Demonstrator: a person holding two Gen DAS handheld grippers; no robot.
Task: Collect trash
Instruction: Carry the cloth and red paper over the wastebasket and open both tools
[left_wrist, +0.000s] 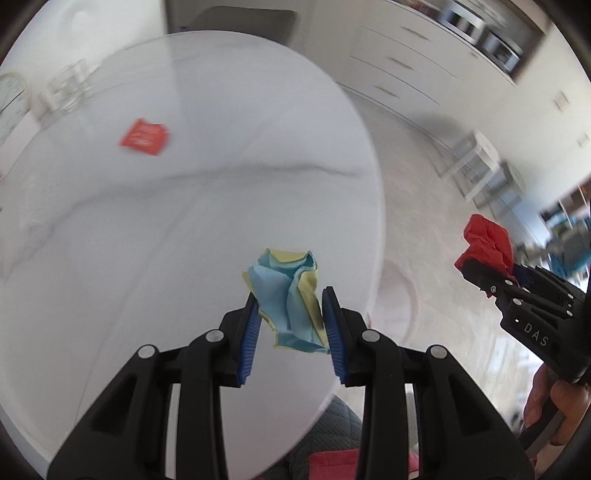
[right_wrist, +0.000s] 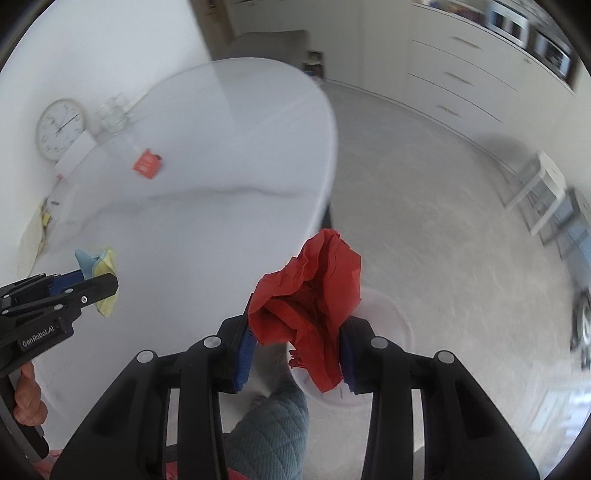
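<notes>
The left gripper pinches a crumpled blue and yellow paper wad between its blue pads, above the near right edge of the round white table. The right gripper is clamped on a crumpled red paper wad, held off the table's right edge over the pale floor, where a faint, see-through round bin sits below it; what the bin holds cannot be made out. Farther back, a small red packet lies flat toward the table's far left side, well apart from both wads, and a clock leans past the far left edge.
</notes>
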